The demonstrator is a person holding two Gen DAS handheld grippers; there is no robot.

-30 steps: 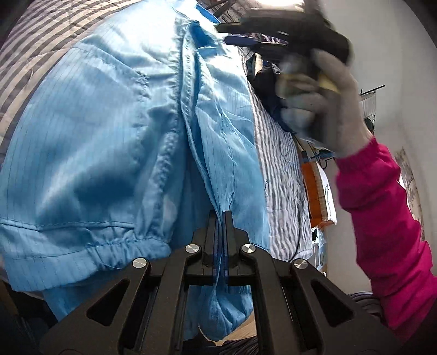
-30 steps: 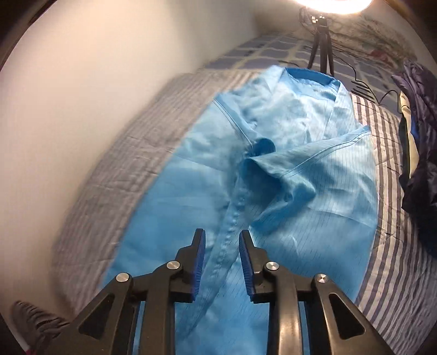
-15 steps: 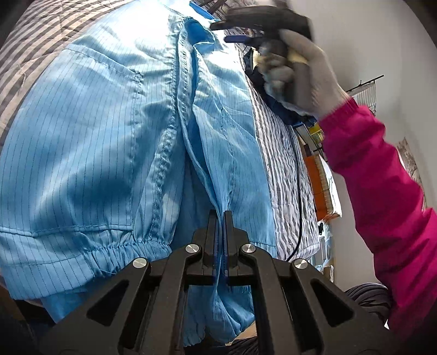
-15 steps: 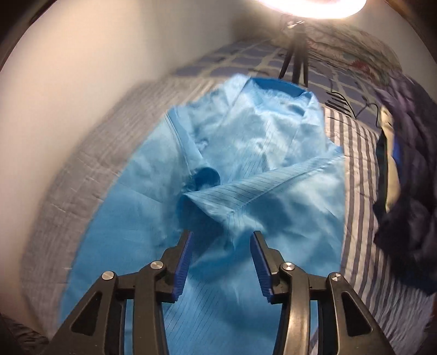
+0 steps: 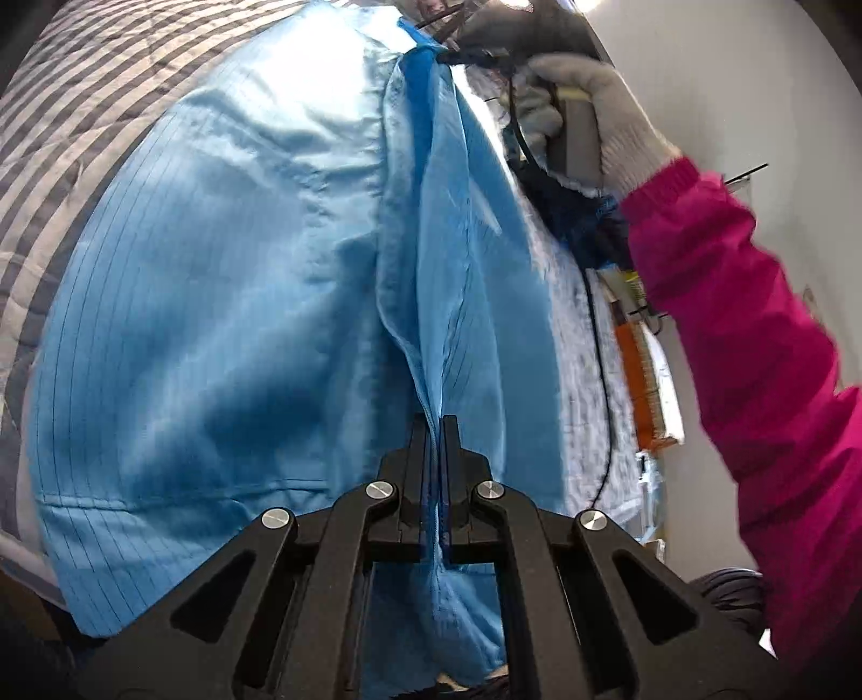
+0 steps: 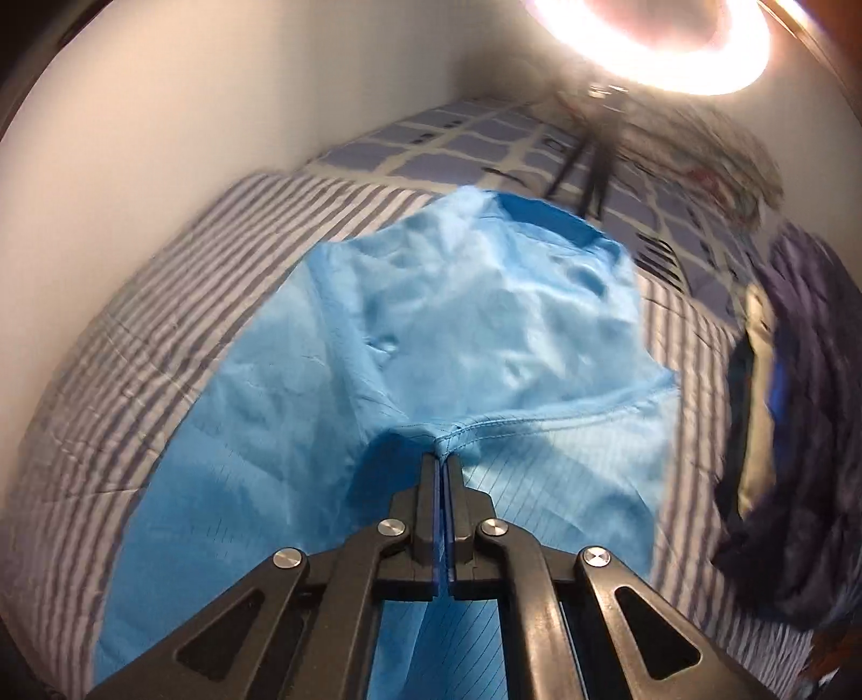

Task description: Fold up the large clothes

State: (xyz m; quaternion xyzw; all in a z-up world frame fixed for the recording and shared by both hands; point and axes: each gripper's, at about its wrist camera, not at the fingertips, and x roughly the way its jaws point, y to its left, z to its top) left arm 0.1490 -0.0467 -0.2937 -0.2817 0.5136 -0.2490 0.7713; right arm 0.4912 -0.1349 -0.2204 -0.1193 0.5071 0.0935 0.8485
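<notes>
A: Item one: large light-blue pinstriped garment of thin shiny cloth (image 6: 501, 334), spread on the grey-and-white striped bedspread (image 6: 134, 387), darker blue collar (image 5: 417, 81) toward the bed's far end, hem at the near edge. What has changed?

B: Right gripper (image 6: 442, 463): half a second ago its jaws stand apart over a folded-over flap; they have just been closing and now meet on the stitched edge of that flap, cloth pinched between them. The left wrist view shows the same tool up by the collar, held in a white-gloved hand (image 5: 603, 102) with a pink sleeve (image 5: 754, 334).

A: Left gripper (image 5: 434, 425)?

B: Clamped as before on a ridge of the front panel near the hem; that ridge runs taut from its jaws toward the collar.

A: Meaning for the fold?

B: Judged: both ends of one long edge are now secured, so the panel seems ready to be carried across the body as a lengthwise fold. No fold completed yet.

A: Other entries?

B: Dark navy clothing (image 6: 797, 431) heaped at the bed's right edge; bright ring lamp (image 6: 646, 43) on a tripod at the far end.
</notes>
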